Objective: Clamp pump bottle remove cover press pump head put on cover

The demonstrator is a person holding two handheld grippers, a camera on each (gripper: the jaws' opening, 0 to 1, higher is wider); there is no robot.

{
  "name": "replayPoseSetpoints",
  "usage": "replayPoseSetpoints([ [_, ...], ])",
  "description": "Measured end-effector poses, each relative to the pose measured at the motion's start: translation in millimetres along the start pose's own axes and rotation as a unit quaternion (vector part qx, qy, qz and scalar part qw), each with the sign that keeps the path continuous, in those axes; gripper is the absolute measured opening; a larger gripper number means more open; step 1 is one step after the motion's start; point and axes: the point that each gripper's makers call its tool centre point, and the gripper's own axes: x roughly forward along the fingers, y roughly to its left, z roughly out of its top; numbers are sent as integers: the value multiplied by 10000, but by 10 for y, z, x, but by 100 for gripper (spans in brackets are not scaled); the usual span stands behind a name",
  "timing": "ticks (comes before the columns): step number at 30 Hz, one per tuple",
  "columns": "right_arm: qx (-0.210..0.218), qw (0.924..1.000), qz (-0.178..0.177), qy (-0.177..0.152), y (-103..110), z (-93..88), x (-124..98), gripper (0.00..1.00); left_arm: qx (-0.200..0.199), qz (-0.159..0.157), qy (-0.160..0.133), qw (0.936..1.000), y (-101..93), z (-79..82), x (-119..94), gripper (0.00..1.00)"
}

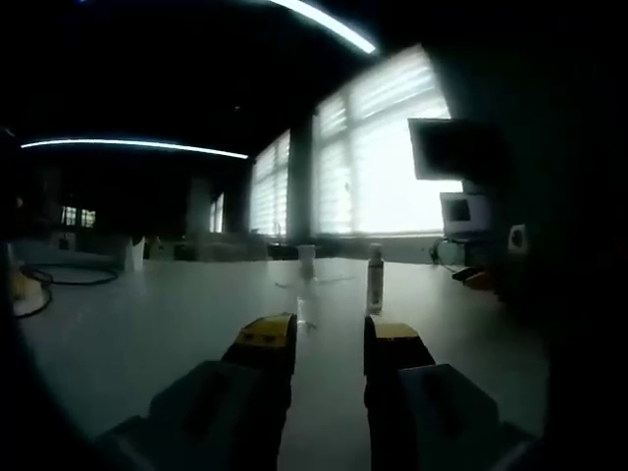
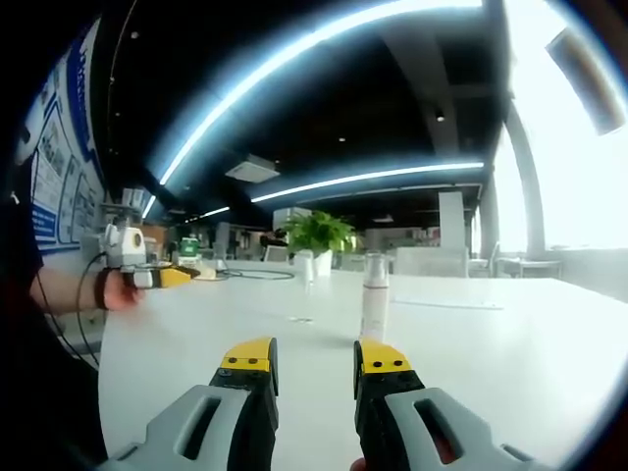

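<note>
A slim white pump bottle [image 2: 374,297] with a clear cover on top stands upright on the white table [image 2: 491,343]. In the right gripper view it is just beyond my right gripper [image 2: 315,357], slightly right of the gap. The jaws are open with nothing between them. In the left gripper view the same bottle [image 1: 374,281] stands farther off, ahead and a little right of my left gripper [image 1: 329,339], which is open and holds nothing. The left gripper [image 2: 177,277] also appears at the far left of the right gripper view, held by a person's hand [image 2: 120,291].
A potted plant [image 2: 319,238] in a white pot stands behind the bottle. A white cup-like object [image 1: 306,261] sits mid-table, and a black cable [image 1: 59,280] loops on the left. Bright blinds [image 1: 392,167] and a monitor [image 1: 451,147] lie beyond the table.
</note>
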Motion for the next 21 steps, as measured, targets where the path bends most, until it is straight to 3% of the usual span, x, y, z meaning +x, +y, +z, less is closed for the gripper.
replayPoseSetpoints([
  [5, -12, 10000, 8, -13, 8, 7, -1, 25, -108, 165, -94, 9998, 208, 35, 124, 24],
  [14, -25, 10000, -13, -24, -18, 4, -7, 25, 10, -2, -65, 10000, -12, 59, 336, 21],
  [21, -19, 10000, -11, -4, -48, -13, -8, 25, -90, 188, -9, 9998, 26, 30, 491, 24],
])
